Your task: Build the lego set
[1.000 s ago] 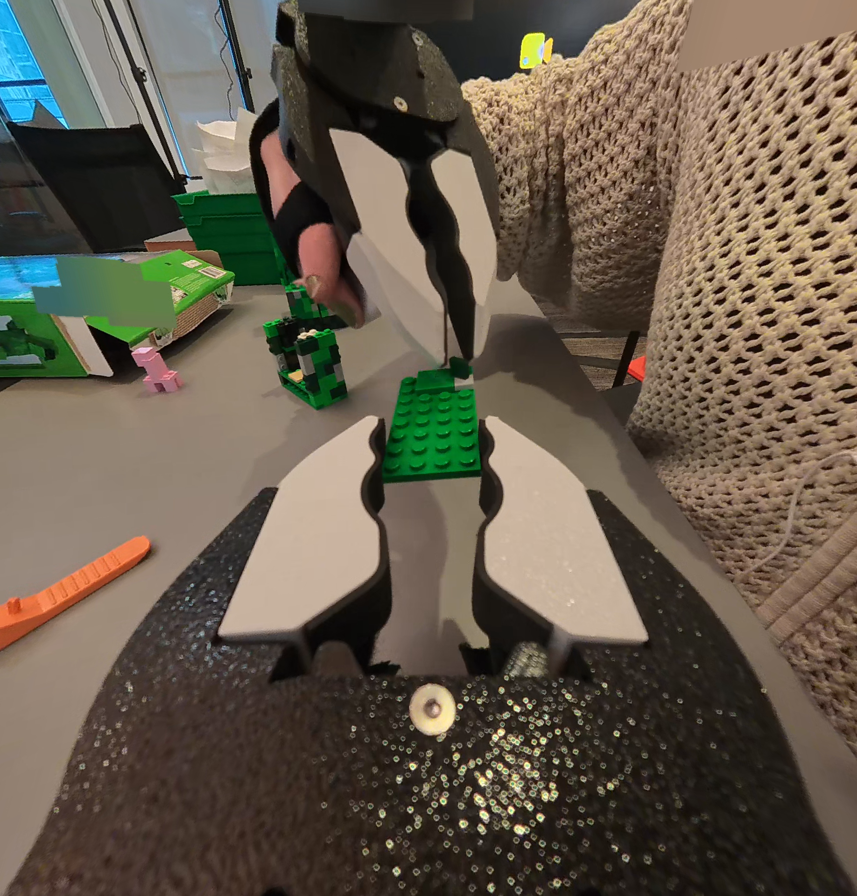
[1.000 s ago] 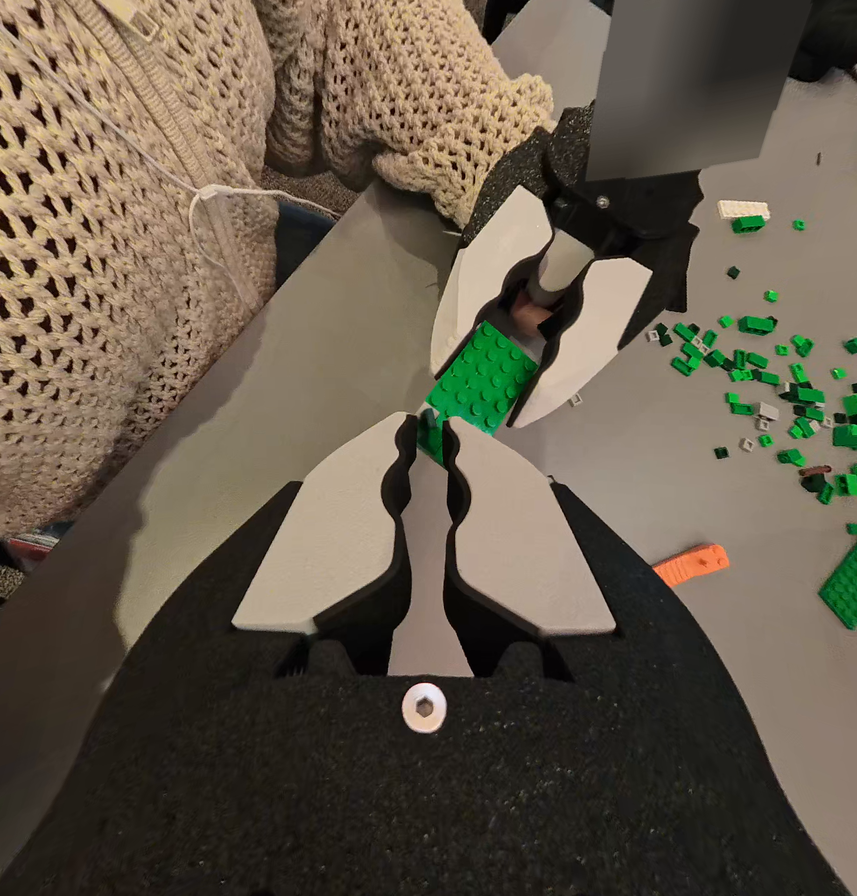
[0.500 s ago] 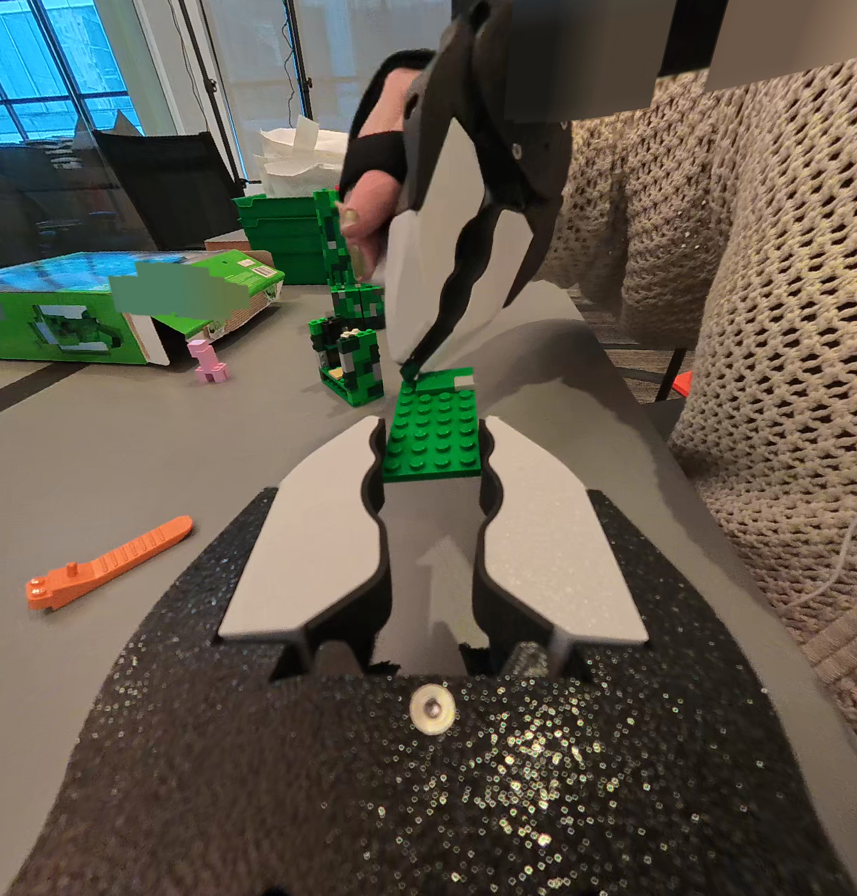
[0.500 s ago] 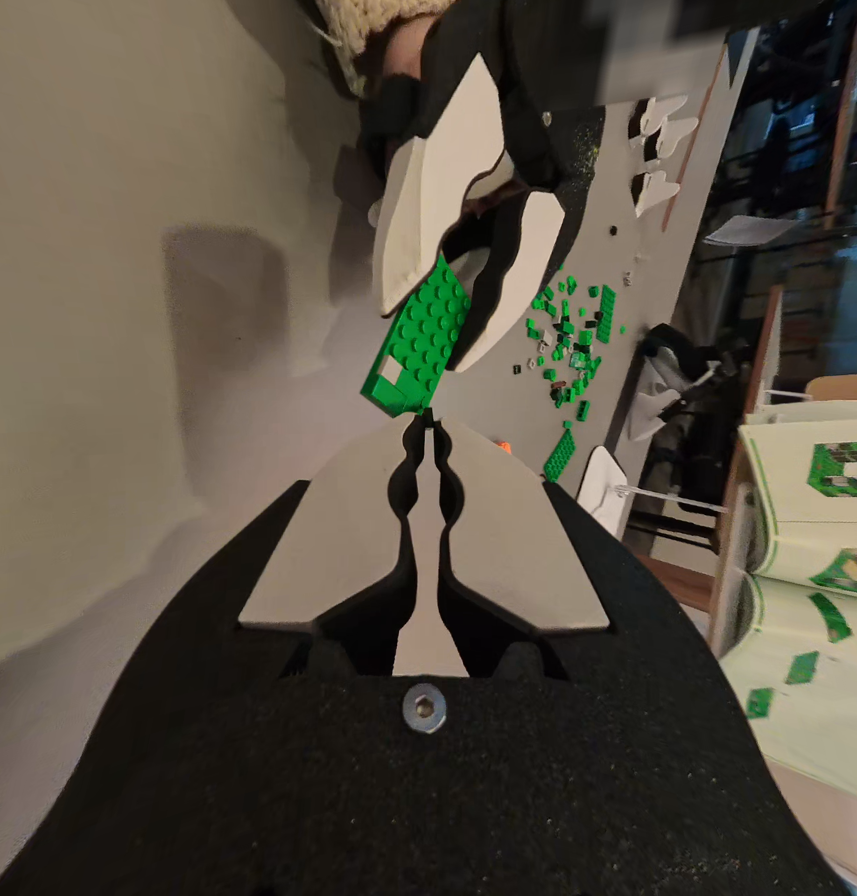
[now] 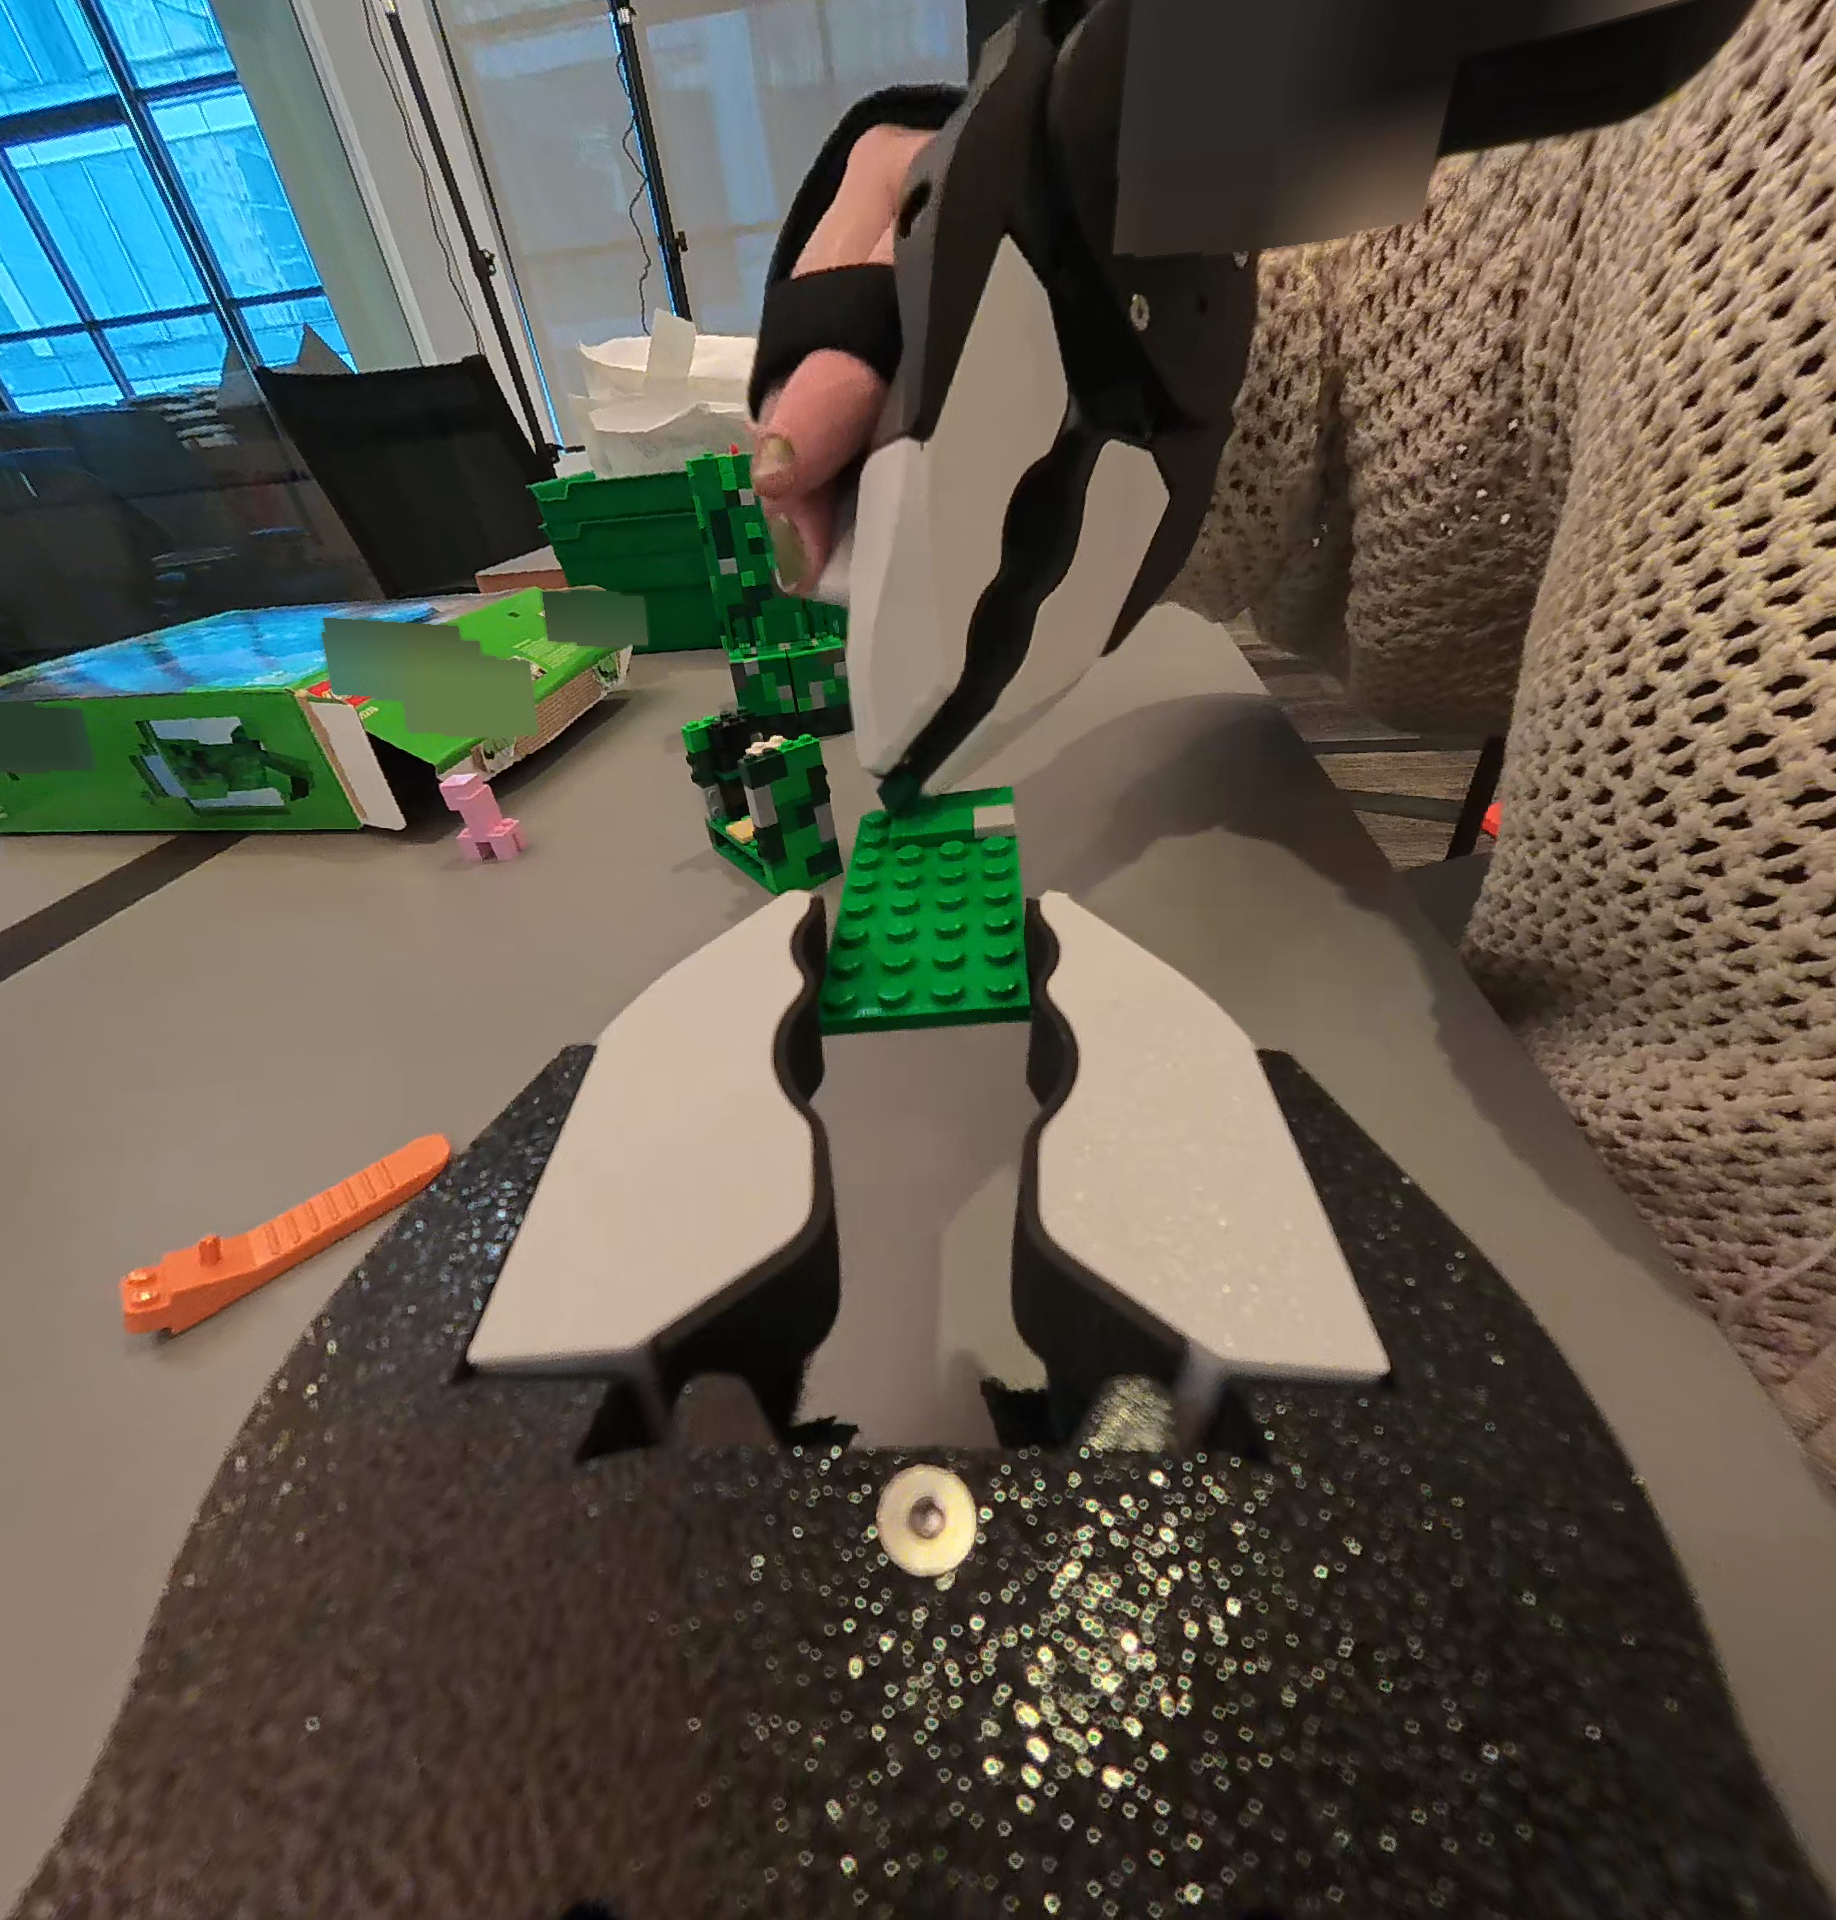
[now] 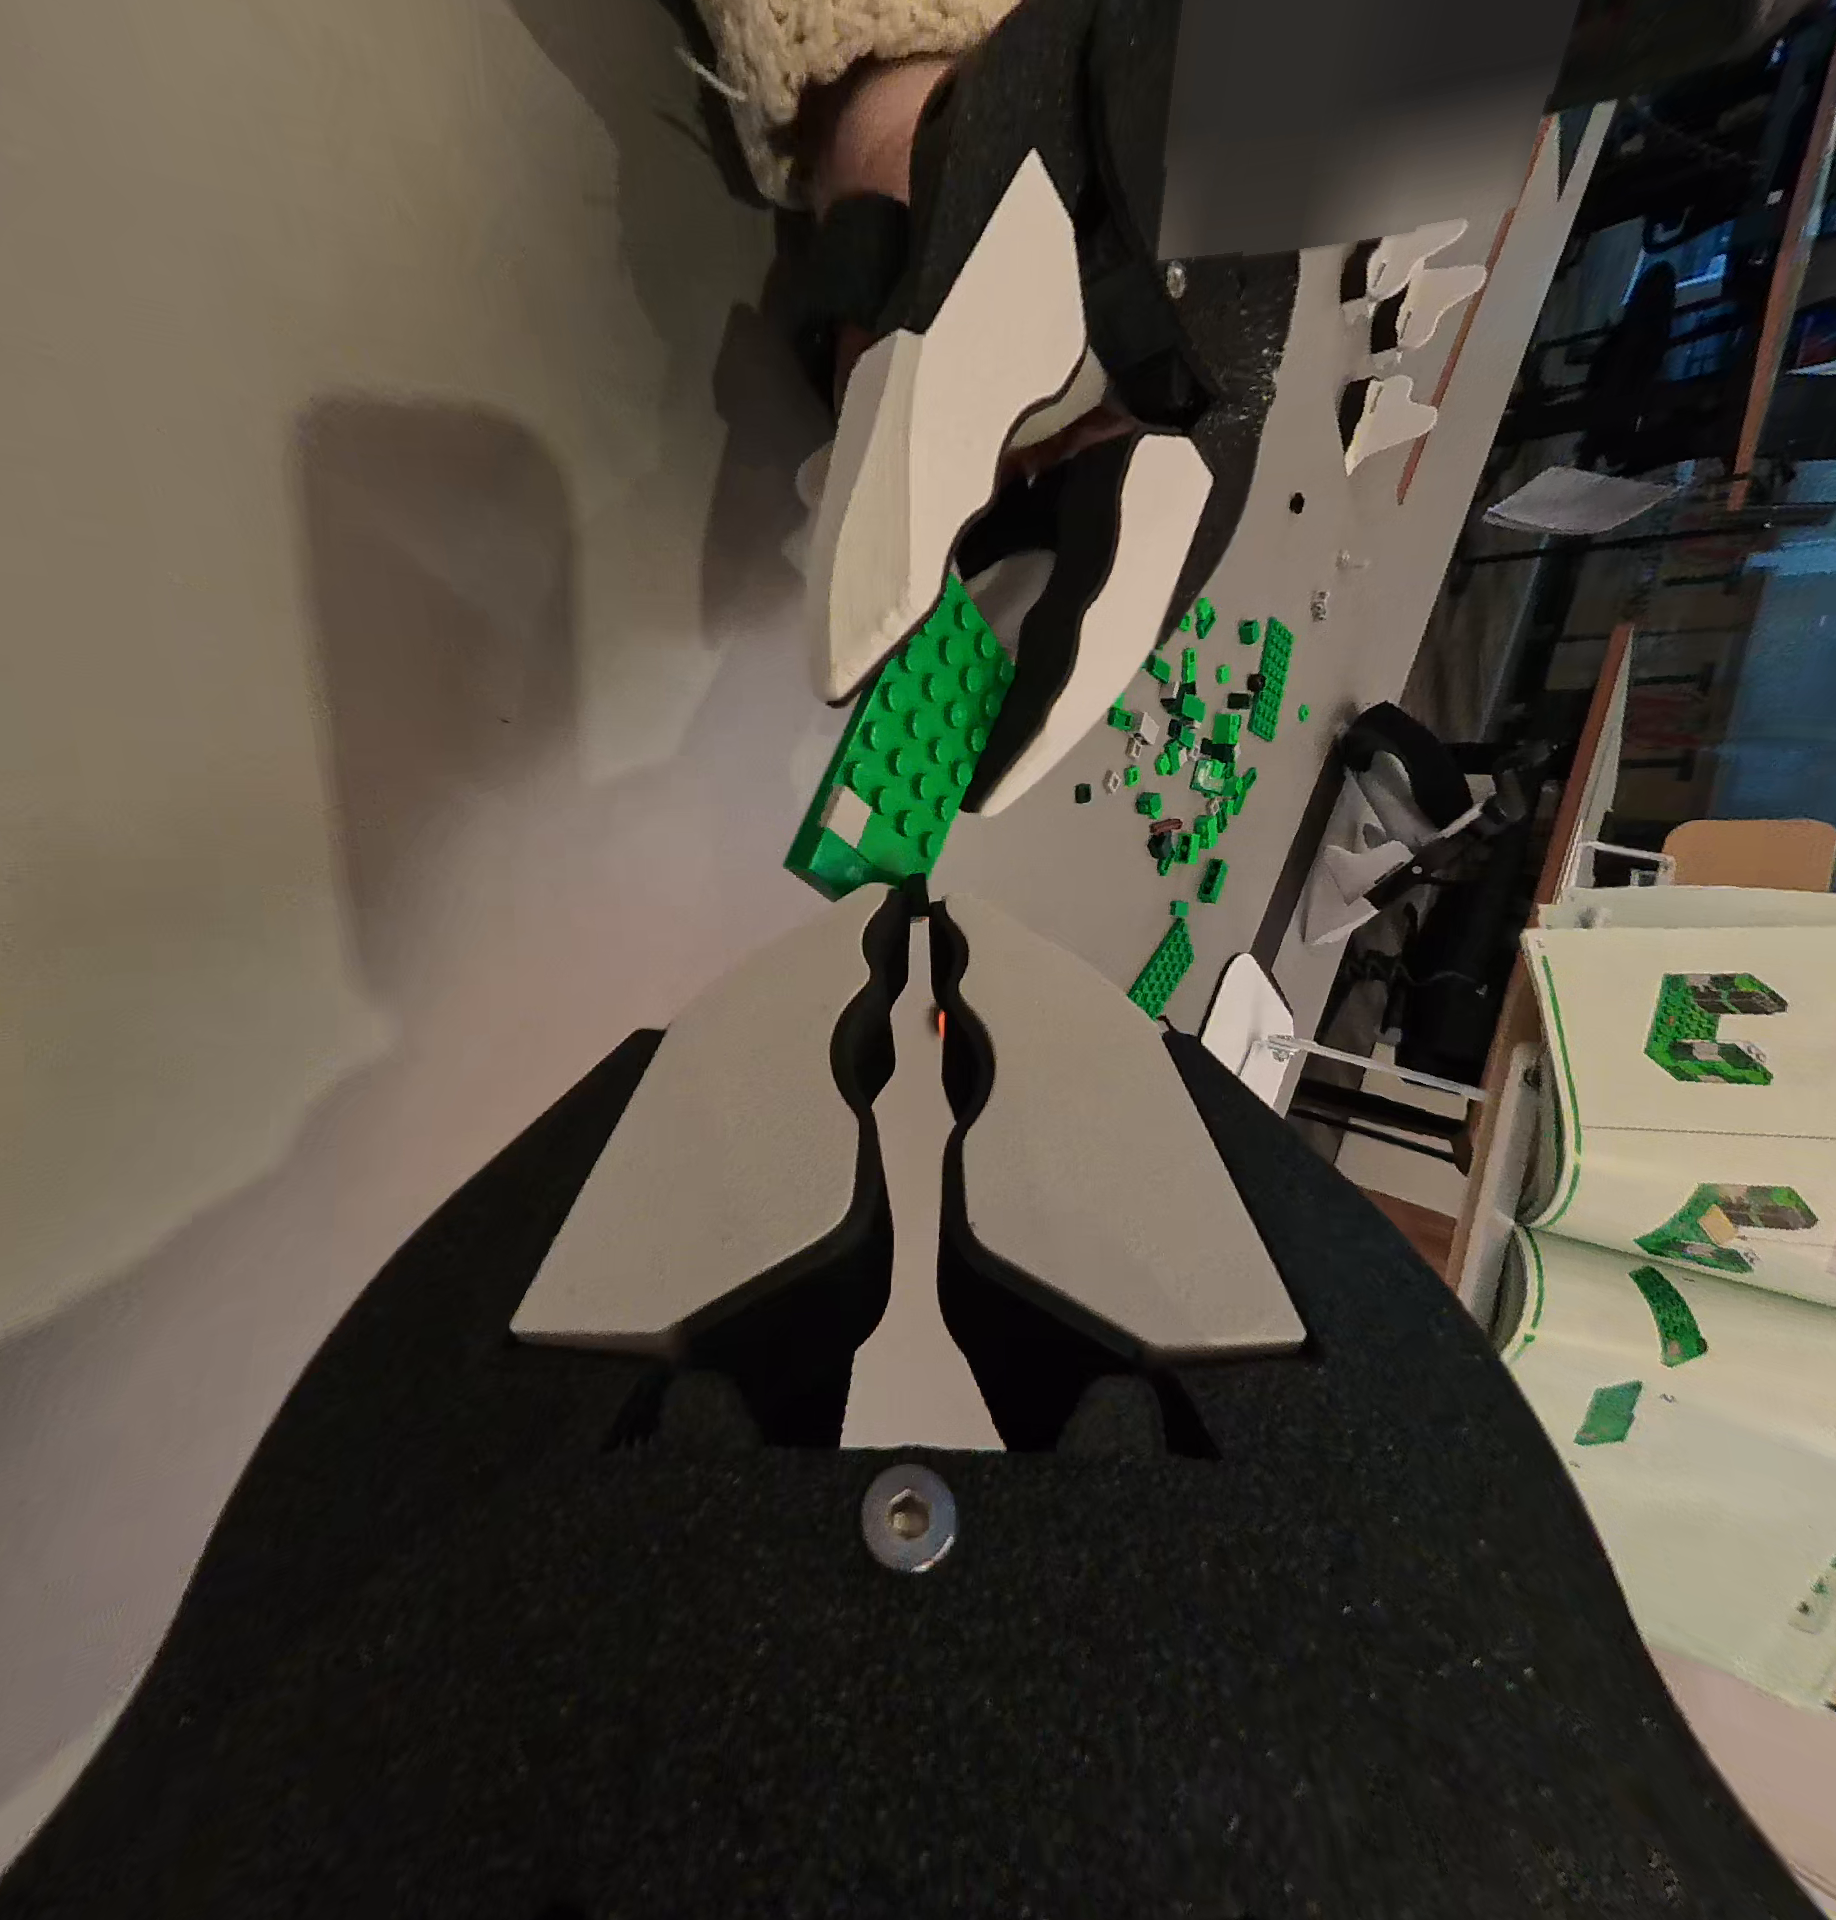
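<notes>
With our left gripper [image 5: 924, 935] clamped on the green plate [image 5: 929, 925], our right gripper [image 5: 909, 774], pinching a dark green piece [image 5: 901, 795], has swung to its far-left corner, ready to press.

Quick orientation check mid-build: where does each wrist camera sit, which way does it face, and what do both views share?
Left wrist view: sits behind the left gripper, facing along the table toward the box; its own fingers clamp the green plate.
Right wrist view: sits behind the right gripper, rolled sideways, facing the loose bricks; its tips pinch a small dark piece.
Shared: the green plate, and each view shows the other gripper.
</notes>
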`<state>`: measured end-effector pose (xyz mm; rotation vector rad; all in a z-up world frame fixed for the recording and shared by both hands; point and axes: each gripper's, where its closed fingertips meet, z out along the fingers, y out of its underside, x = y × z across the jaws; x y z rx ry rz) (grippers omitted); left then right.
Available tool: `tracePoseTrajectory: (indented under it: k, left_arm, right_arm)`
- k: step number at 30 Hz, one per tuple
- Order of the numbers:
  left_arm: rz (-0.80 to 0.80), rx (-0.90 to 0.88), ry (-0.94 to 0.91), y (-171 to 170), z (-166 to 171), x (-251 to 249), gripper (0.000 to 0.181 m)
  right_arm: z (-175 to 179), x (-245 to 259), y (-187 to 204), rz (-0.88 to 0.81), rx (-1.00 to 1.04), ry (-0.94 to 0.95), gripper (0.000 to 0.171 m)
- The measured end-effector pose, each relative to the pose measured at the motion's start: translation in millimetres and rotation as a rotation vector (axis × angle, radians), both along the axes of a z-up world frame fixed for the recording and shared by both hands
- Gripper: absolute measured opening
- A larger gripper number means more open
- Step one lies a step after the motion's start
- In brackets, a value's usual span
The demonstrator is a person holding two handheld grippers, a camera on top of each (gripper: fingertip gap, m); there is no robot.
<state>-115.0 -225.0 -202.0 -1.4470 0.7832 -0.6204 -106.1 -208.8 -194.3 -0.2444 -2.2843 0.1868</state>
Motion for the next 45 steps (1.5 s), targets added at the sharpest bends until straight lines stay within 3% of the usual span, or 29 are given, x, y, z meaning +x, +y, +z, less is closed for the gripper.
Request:
tracePoseTrajectory:
  k: [11, 20, 26, 36, 45]
  left_arm:
    - [-0.005, 0.001, 0.018, -0.8, -2.4, 2.3, 0.035]
    - [-0.014, 0.037, 0.017, -3.9, 1.8, 3.4, 0.035]
    - [-0.027, 0.056, 0.017, -6.3, 4.0, 5.4, 0.035]
    - [-0.032, 0.062, 0.016, -7.5, 5.5, 5.6, 0.035]
    - [-0.048, 0.057, 0.017, -8.8, 4.8, 7.5, 0.035]
  right_arm:
    - [-1.1, 8.6, -10.7, 0.03, -0.043, -0.071, 0.014]
    - [0.0, 4.6, -8.8, -0.232, -0.61, -0.199, 0.021]
    - [0.1, 4.9, -11.7, -0.293, -0.84, -0.267, 0.022]
    - [3.3, 4.8, -6.5, -0.293, -0.84, -0.263, 0.016]
    - [5.2, 10.0, -13.7, -0.196, -0.772, -0.27, 0.015]
